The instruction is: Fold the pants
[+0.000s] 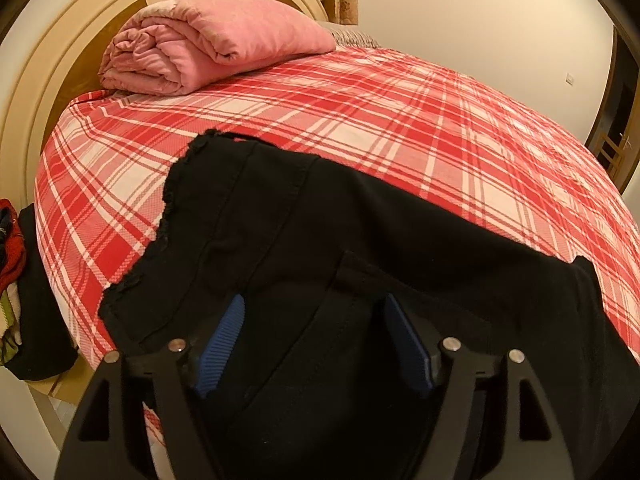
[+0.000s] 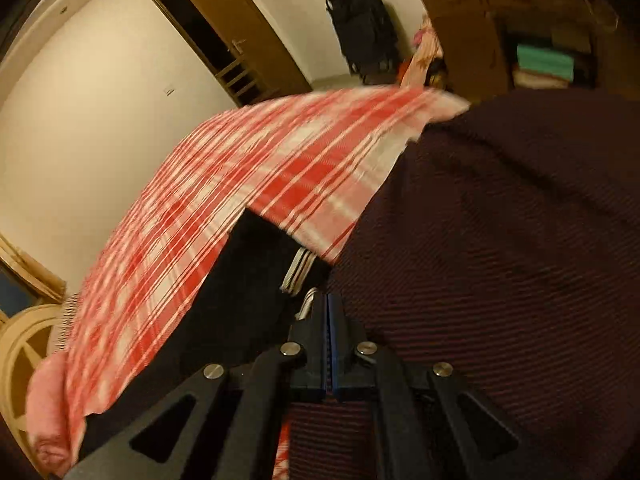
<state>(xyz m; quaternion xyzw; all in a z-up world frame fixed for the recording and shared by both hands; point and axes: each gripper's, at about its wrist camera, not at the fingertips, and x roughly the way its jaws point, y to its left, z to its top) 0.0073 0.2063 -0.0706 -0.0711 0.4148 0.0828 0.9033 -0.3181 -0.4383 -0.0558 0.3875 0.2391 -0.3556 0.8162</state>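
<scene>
Black pants (image 1: 320, 216) lie spread on the red plaid bedsheet (image 1: 400, 120), with a frayed hem toward the left. My left gripper (image 1: 313, 304) hangs just over the pants near the bed's front edge. It is open, its blue pads (image 1: 224, 340) wide apart with only flat cloth under them. In the blurred right wrist view my right gripper (image 2: 327, 312) is shut, pads together, and I see nothing between them. Its tips sit beside the black pants (image 2: 240, 280) and a small white striped piece (image 2: 296, 276). The plaid sheet (image 2: 260, 168) runs behind.
A folded pink quilt (image 1: 208, 40) lies by the cream headboard (image 1: 52, 64). Piled clothes (image 1: 16, 272) sit off the bed's left side. Dark maroon ribbed cloth (image 2: 500, 240) fills the right of the right wrist view. A door (image 2: 240, 32), a black bag (image 2: 364, 28) and a wardrobe (image 2: 520, 28) stand behind.
</scene>
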